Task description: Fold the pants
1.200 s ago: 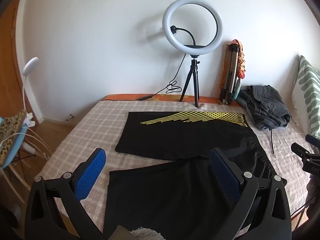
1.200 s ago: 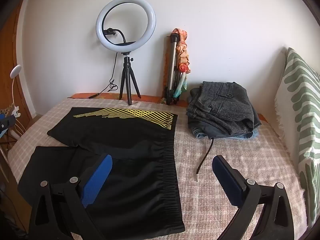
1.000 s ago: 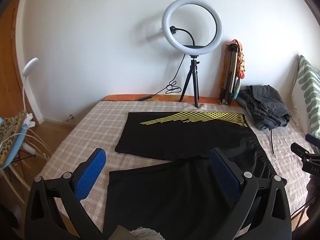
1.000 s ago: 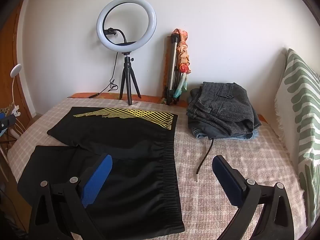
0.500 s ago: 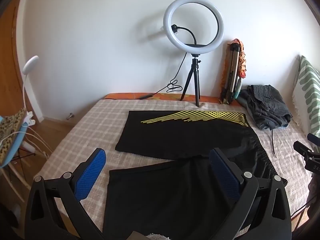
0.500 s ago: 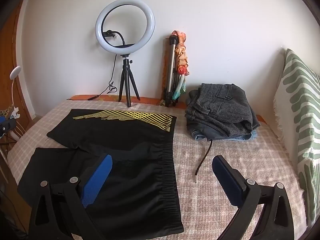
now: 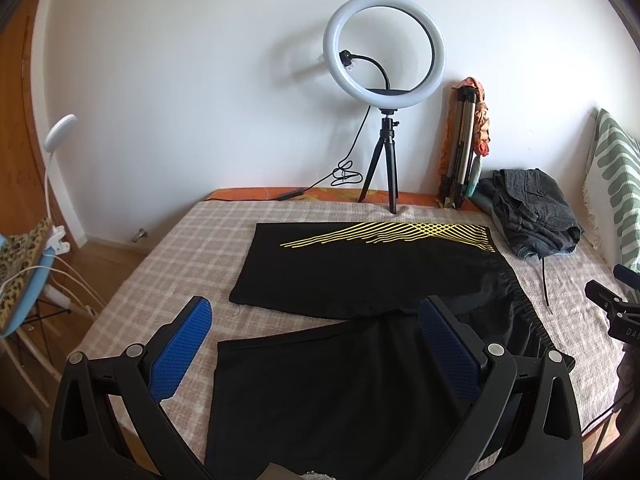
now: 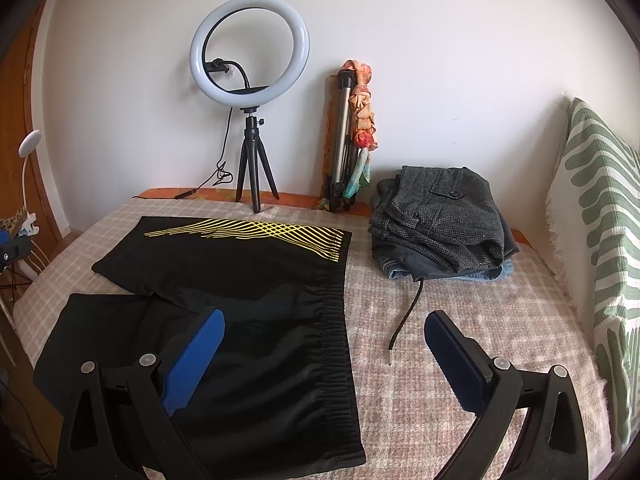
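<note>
Black shorts [image 7: 360,280] with a yellow line pattern lie flat on the checked bedspread [image 7: 192,248], legs to the left, elastic waistband to the right. They also show in the right wrist view [image 8: 240,280]. My left gripper [image 7: 316,320] is open and empty, held above the near leg. My right gripper [image 8: 324,328] is open and empty, above the waistband [image 8: 332,340] at the near right corner. The tip of the right gripper [image 7: 608,304] shows at the right edge of the left wrist view.
A ring light on a tripod [image 7: 384,64] and a folded tripod [image 7: 464,144] stand at the wall. A pile of folded grey and denim clothes [image 8: 440,224] with a loose cord [image 8: 404,312] lies at back right. A green-patterned pillow [image 8: 600,240] is on the right.
Both views have shifted only slightly; the right gripper has drifted a little. The shorts have not moved and both grippers stay open.
</note>
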{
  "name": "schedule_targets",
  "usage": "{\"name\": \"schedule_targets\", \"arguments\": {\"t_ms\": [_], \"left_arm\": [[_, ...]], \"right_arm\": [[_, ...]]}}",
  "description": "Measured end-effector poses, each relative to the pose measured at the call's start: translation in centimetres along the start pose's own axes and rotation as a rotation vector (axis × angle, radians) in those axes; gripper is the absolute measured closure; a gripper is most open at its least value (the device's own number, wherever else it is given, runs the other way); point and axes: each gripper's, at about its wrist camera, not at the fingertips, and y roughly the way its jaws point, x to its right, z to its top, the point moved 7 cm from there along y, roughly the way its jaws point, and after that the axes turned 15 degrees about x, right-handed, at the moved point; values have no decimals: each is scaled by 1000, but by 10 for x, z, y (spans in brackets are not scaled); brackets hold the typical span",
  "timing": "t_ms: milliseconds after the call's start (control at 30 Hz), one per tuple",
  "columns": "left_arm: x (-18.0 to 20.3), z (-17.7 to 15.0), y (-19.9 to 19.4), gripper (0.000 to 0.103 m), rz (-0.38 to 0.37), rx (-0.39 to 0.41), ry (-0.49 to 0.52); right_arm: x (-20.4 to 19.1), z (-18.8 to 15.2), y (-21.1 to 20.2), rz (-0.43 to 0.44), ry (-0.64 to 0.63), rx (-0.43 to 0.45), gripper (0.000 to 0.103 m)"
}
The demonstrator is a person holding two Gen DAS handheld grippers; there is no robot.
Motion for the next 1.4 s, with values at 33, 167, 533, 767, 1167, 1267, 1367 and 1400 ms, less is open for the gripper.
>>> {"name": "schedule_targets", "arguments": {"t_ms": [33,167,533,767,1167,1267,1367,1400], "left_arm": [[0,0,0,0,0,-1,0],[0,-1,0,0,5,-1,2],[0,0,0,0,5,2,1],[-2,1,0,0,6,5,-3],[-2,1,0,0,10,9,-3],[-2,1,0,0,10,9,-3],[-2,1,0,0,10,10,-4],[-2,1,0,0,10,9,-3]], "right_arm": [[0,0,0,0,3,0,2],[-1,0,-1,-3,-2,2,2],[-1,0,0,-2,-6,3,2],[-2,-1,0,-3,-7,2,2],[-3,-1,0,-1,-8,6,2],[-3,-1,0,-1,-8,5,2],[-3,-1,0,0,-8,6,2],[-3,-1,0,0,-8,6,2]]}}
